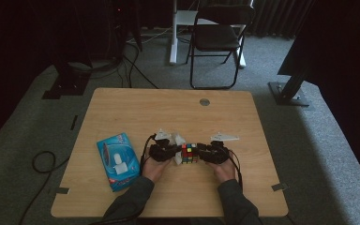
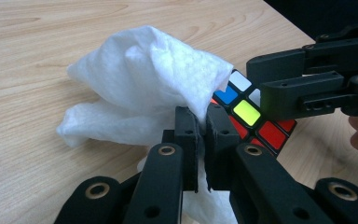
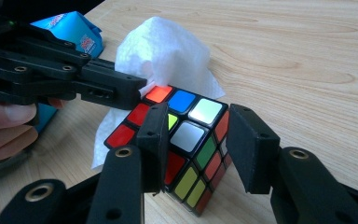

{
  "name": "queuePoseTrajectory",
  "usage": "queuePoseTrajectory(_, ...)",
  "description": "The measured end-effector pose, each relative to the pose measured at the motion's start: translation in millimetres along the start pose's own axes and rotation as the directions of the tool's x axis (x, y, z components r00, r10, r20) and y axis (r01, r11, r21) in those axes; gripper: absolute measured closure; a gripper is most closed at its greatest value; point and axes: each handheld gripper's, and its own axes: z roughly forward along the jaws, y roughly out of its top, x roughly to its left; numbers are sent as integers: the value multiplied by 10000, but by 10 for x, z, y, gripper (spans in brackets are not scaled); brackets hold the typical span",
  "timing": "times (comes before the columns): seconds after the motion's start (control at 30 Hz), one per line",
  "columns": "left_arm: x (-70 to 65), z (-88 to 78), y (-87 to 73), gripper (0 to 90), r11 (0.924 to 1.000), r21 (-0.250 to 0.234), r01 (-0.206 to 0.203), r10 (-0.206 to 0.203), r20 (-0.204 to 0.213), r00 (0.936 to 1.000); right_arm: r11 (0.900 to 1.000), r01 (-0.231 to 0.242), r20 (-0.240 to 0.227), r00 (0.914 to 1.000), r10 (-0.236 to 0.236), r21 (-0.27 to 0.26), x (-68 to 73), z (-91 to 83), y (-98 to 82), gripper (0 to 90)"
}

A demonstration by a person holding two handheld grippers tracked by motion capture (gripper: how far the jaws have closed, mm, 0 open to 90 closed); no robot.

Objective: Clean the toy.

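On the pale wooden desk (image 1: 122, 108), we see our left hand-held gripper (image 2: 199, 122) pinching a soft crumpled white tissue (image 2: 144, 88) tightly, while our right hand-held gripper (image 3: 196, 140) has its jaws around the glossy multicoloured puzzle cube (image 3: 186, 135), the right pad apart.

Dim high view (dark surroundings); both gripper views bright, sharp.

The puzzle cube (image 3: 186, 140) is flanked by the right gripper (image 3: 200, 144) jaws. A white tissue (image 3: 168, 56) is pinched by the left gripper (image 3: 135, 91) behind it.
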Motion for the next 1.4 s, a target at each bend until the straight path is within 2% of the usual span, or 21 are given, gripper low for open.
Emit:
queuePoseTrajectory(0.37,51,54,-51,858,9997,103,219,-218,-11,9998,10000,-26,18,10000,26,-20,1,1,-1,597)
queuePoseTrajectory(0.67,84,227,-202,859,9942,956,485,-452,-363,9983,10000,-19,13,10000,19,-24,1,1,-1,597)
queuePoseTrajectory(0.87,85,231,-204,859,9936,1013,499,-461,-386,9982,10000,-5,30,10000,6,-30,4,1,-1,597)
queuePoseTrajectory(0.97,76,208,-197,858,9944,940,478,-442,-405,9982,10000,13,49,10000,-12,-25,7,0,0,597)
queuePoseTrajectory(1.1,49,113,-148,856,9971,493,579,-563,-320,9979,10000,37,57,10000,-37,-19,8,0,1,597)
queuePoseTrajectory(1.27,-6,-45,-62,856,9992,-23,407,-407,-68,9991,10000,38,60,10000,-38,-19,9,-1,1,597)
queuePoseTrajectory(1.4,-36,-112,-50,857,9993,-82,378,-376,213,9991,10000,35,50,10000,-35,-18,7,0,1,597)
